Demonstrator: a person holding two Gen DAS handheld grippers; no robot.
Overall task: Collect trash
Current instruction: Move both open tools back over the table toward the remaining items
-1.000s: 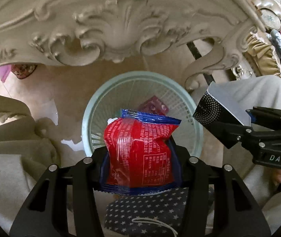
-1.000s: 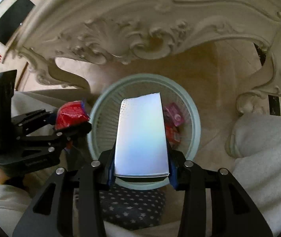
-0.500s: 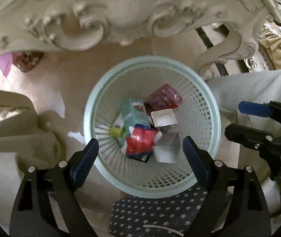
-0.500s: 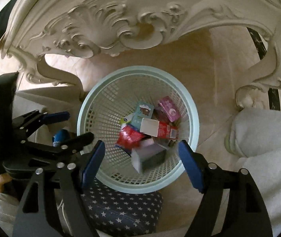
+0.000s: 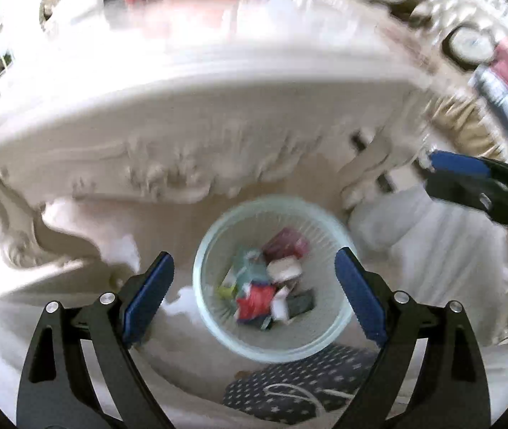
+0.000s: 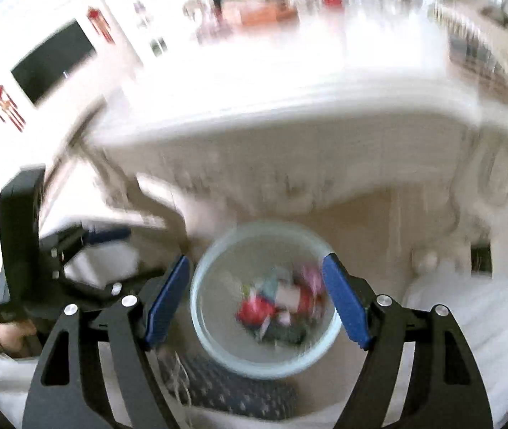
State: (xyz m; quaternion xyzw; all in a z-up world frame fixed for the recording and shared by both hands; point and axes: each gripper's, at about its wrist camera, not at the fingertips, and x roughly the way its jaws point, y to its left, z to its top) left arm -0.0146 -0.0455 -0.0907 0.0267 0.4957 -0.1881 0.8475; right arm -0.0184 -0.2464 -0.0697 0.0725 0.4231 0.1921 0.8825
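A: The left gripper (image 5: 254, 286) is spread wide with nothing between its blue pads, and the right gripper (image 6: 257, 296) is the same, wide and empty. Both hang above the basket.

B: Where does the trash sit?

A: Start with the biggest thing: one carved cream table (image 5: 196, 121) fills the far half of both views, its top blurred. Under its near edge stands one pale green mesh basket (image 5: 218, 329) on the floor, between the pads in each view. The trash (image 5: 268, 286) lies in a heap at the bottom of it.

B: How many pieces?

A: Blur makes it hard. I count one red packet (image 5: 255, 302), one teal carton (image 5: 250, 271), one dark pink box (image 5: 286, 246) and a small yellow-green scrap; a few pale and dark pieces I cannot separate. One star-print slipper (image 5: 300, 386) shows nearest of all.

B: And the step in hand?

A: I judge it is going for more trash on the tabletop. Done well, that means lifting clear of the carved edge, keeping the two grippers apart, and holding both wide until a piece sits squarely between the pads.
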